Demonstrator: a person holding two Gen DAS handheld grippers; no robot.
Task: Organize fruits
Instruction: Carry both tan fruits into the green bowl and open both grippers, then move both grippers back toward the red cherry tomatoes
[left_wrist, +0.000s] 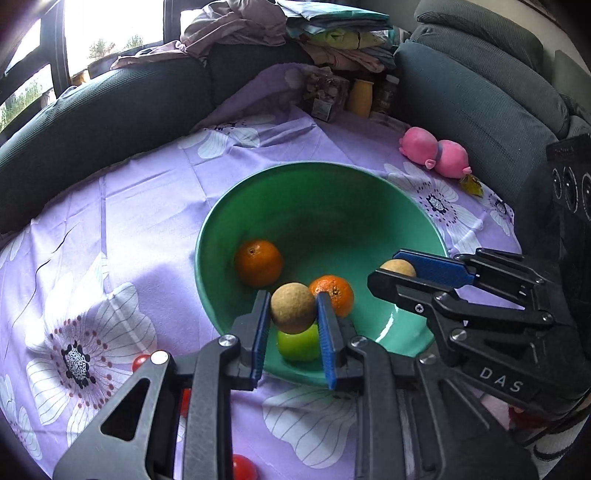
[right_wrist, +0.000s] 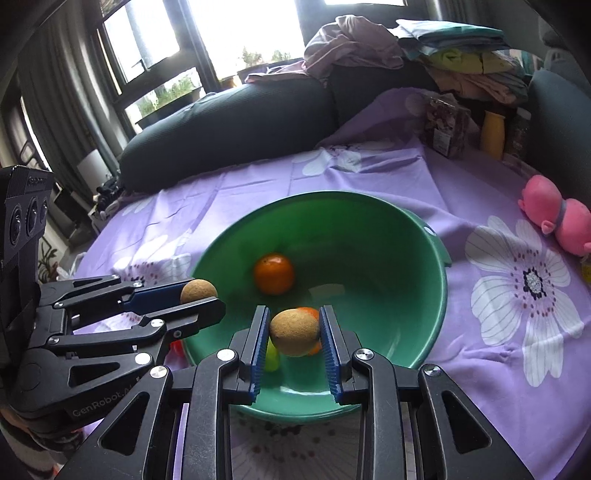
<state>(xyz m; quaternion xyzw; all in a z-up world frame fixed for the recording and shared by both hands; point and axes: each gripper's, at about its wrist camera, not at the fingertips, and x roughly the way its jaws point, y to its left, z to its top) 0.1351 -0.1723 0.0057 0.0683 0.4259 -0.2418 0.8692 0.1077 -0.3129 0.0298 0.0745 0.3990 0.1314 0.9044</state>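
Your left claw (left_wrist: 293, 308) and right claw (right_wrist: 294, 332) each pinch a round tan fruit above the green plastic bowl (left_wrist: 325, 206).

A green bowl (left_wrist: 229, 236) on the purple cloth holds two oranges (left_wrist: 258, 263) and a green fruit (left_wrist: 298, 345); two tan round fruits (left_wrist: 293, 307) hang above it.

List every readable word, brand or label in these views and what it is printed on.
"DAS" – black body of the right tongs.
"GenRobot.A", cut off – black body of the left tongs.
Raised lettering on the black camera block: too blurred to read.
Label on the clear packet of dried goods: too small to read.
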